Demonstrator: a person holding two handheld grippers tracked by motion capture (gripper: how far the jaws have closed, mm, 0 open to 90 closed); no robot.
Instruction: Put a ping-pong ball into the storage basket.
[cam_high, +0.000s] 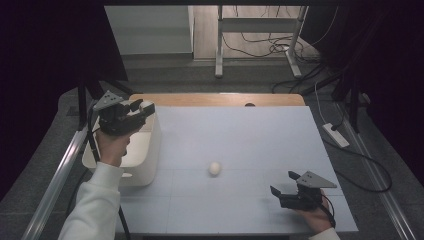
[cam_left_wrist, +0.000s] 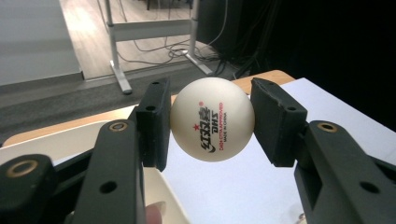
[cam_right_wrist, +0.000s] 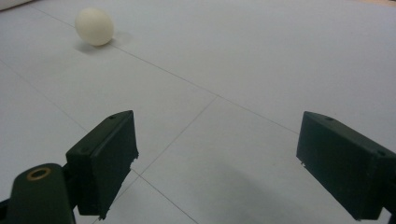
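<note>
My left gripper (cam_high: 144, 108) is raised at the left over a white bin (cam_high: 145, 155), held in a hand with a white sleeve. In the left gripper view its jaws (cam_left_wrist: 210, 86) are shut on a white ping-pong ball (cam_left_wrist: 212, 119) with red and black print, one pad on each side. A second white ball (cam_high: 215, 168) lies loose near the middle of the white table (cam_high: 240, 130). My right gripper (cam_high: 282, 182) rests low at the front right, open with nothing between its jaws (cam_right_wrist: 217, 121). The loose ball (cam_right_wrist: 94, 26) lies far ahead, at the upper left of the right gripper view.
The bin's pale rim (cam_left_wrist: 65, 140) sits under the left jaws. A wooden strip (cam_high: 215, 99) runs along the table's far edge. Beyond it stand a metal frame (cam_high: 260, 30) and floor cables (cam_high: 265, 47). A metal rail (cam_high: 55, 180) runs along the left side.
</note>
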